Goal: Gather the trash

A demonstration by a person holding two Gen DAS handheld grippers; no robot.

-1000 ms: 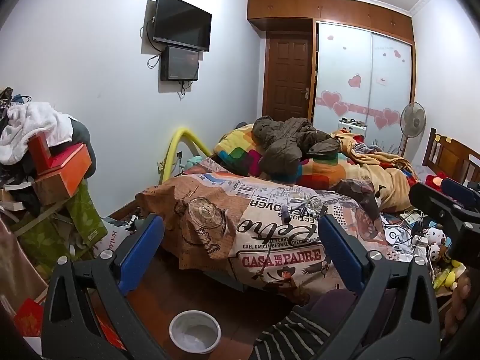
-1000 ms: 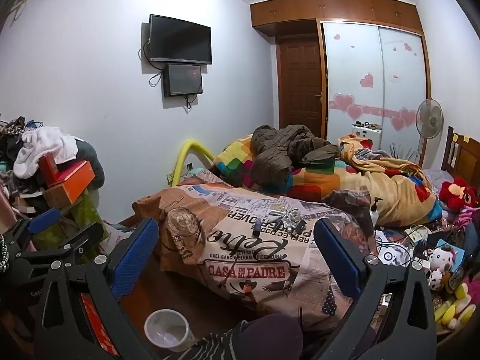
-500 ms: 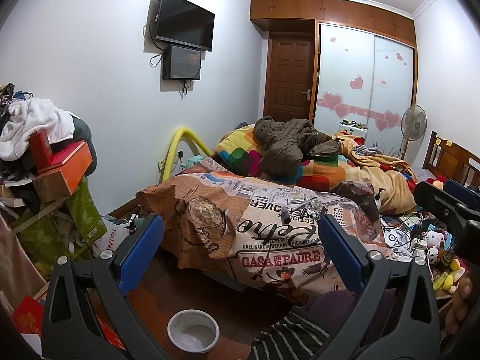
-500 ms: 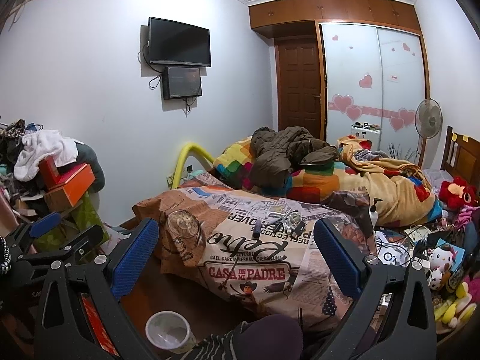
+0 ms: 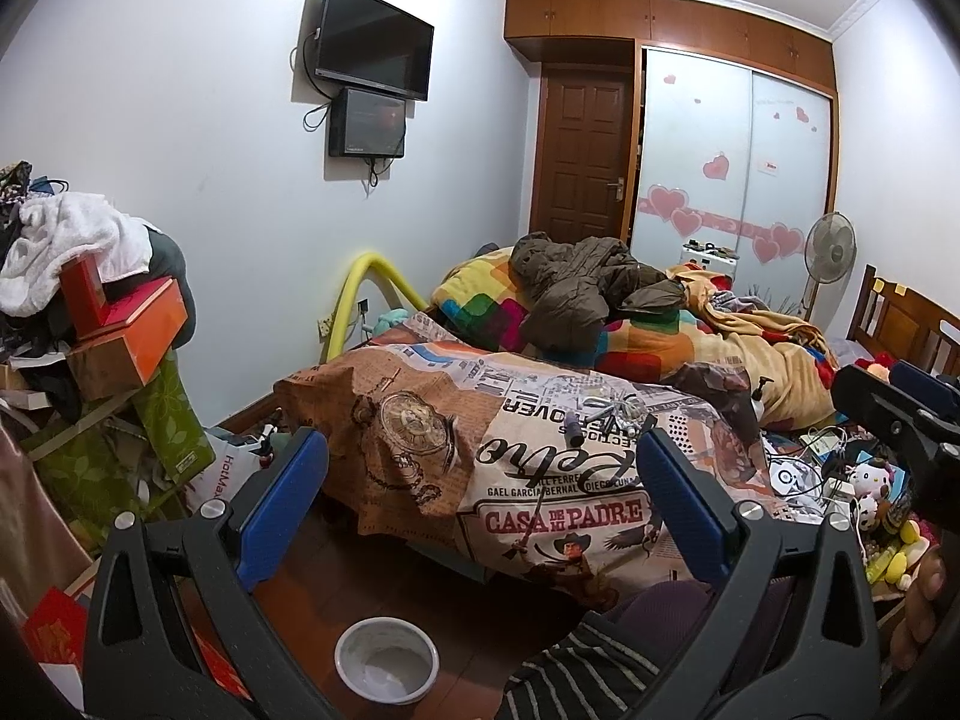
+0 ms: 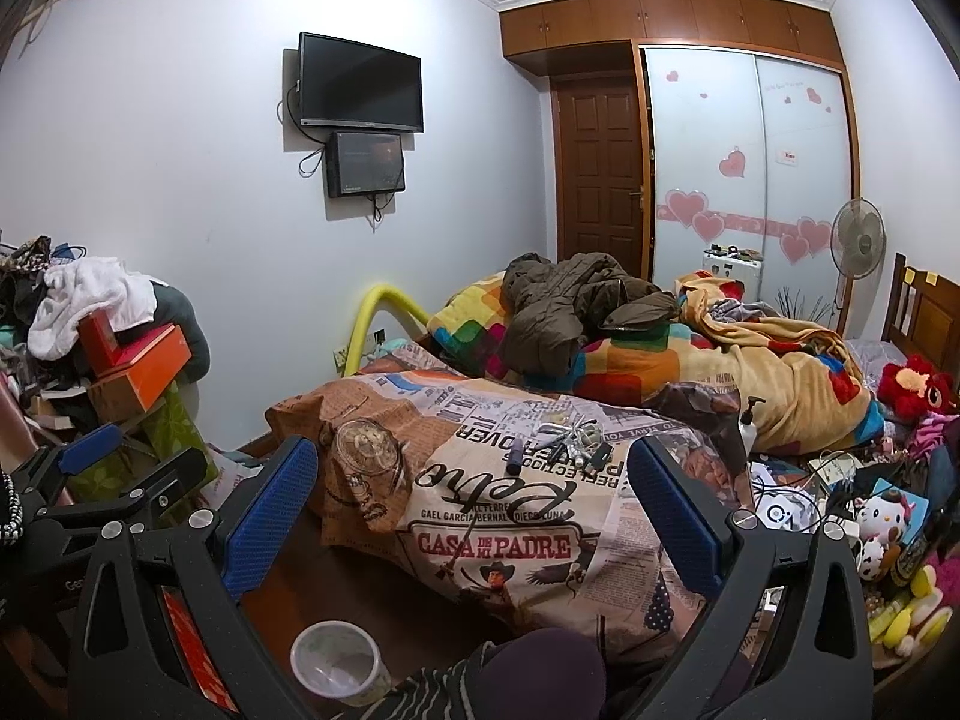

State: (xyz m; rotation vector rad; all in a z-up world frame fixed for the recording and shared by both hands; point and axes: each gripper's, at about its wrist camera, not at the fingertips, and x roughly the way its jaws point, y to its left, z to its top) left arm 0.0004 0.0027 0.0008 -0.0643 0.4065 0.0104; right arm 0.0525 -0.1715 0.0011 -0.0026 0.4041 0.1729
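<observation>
**Both grippers empty, cup waiting on the floor**

We hold the left gripper [image 5: 477,495] and the right gripper [image 6: 471,507] level above the floor, both with jaws wide apart and nothing between them; our landmark is the printed quilt [image 5: 540,462], and the likeliest trash, a white paper cup [image 5: 387,651], stands upright on the dark floor just below the quilt's near edge, beside our striped sleeve; a small cluster of clutter [image 6: 570,438] sits on top of the quilt, too small to sort into trash or keepsake. We judge no pickup has begun; the risk from here is crushing or tipping the thin cup if we close off-centre on its rim, spilling whatever is inside; another is grabbing cables from the quilt's right side by mistake.
</observation>
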